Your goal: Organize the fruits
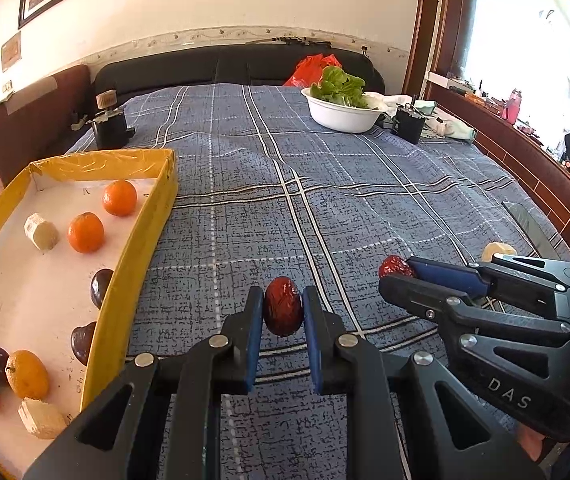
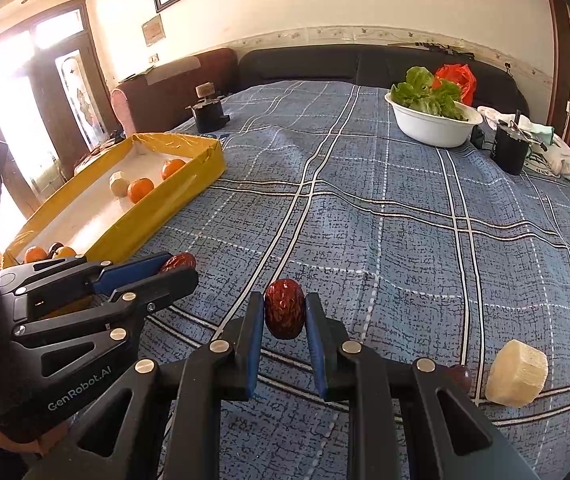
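My left gripper is shut on a red date, held above the blue plaid cloth. My right gripper is shut on another red date. Each shows in the other view: the right gripper with its date, the left gripper with its date. A yellow-rimmed tray at the left holds tangerines, dark chestnuts and pale chunks. A pale chunk and a dark fruit lie on the cloth at the right.
A white bowl of lettuce stands at the far right, with a red bag behind it. Two black devices sit at the far edges. A dark headboard runs along the back.
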Demonstrator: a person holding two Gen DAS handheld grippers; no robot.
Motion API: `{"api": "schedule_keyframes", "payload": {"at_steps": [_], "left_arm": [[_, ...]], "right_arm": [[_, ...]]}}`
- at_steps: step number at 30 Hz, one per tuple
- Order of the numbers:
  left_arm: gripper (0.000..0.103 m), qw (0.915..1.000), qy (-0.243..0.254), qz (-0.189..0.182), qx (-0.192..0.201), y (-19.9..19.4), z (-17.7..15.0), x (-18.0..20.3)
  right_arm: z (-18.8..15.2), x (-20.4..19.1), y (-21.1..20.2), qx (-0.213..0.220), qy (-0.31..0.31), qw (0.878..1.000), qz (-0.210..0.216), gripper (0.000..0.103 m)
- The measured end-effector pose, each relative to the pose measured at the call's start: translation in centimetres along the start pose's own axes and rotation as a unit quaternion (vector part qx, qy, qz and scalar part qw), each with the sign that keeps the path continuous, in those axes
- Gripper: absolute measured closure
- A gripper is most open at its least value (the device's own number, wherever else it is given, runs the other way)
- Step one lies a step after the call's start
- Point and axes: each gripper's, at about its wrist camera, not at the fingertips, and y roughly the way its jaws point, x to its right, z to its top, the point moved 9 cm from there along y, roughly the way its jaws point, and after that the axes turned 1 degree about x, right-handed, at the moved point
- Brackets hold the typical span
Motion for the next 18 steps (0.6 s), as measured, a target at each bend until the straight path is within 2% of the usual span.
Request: {"api": "schedule_keyframes", "payload": {"at_steps": [10, 18], "left_arm": [[0.084, 0.9998, -0.001, 0.009, 0.020, -0.8, 0.5, -0.4], [0.084, 0.9975, 0.011, 0.051, 0.047, -1.7, 1.1, -0.8]], "right_arm": [[0.2, -0.2, -0.3, 0.008, -0.001, 1.000, 0.002, 0.080], [0.2, -0.2, -0.3, 0.009, -0.001, 1.000, 0.002, 0.080]]}}
